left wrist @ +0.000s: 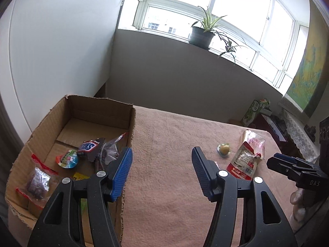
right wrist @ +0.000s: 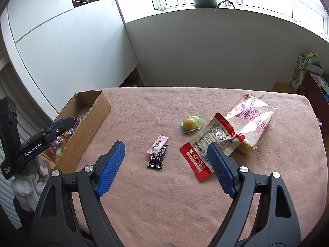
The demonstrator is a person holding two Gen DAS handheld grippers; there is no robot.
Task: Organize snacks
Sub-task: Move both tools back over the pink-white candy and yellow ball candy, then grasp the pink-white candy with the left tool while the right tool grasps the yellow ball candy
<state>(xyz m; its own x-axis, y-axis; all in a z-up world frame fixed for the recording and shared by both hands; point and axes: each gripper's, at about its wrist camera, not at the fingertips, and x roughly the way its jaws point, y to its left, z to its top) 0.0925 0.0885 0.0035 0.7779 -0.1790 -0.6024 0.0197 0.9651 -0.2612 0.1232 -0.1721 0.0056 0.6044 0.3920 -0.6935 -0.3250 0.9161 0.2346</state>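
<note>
Light source: I see daylight from the window (left wrist: 216, 16) ahead of both grippers.
Glare: its panes are blown out white in both views.
Brightness: the pink cloth (right wrist: 185, 185) in front of me is evenly, softly lit.
Shadows: faint ones only.
Distortion: strong fisheye bending, dark corners.
Focus: I find the centre crisp; the glove (right wrist: 30, 181) at the left edge is smeared.

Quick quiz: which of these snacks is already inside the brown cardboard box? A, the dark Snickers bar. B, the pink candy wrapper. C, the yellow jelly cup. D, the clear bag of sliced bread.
A: the dark Snickers bar lies on the floor of the brown cardboard box, while the bread bag, jelly cup and pink candy sit out on the pink cloth.
</note>
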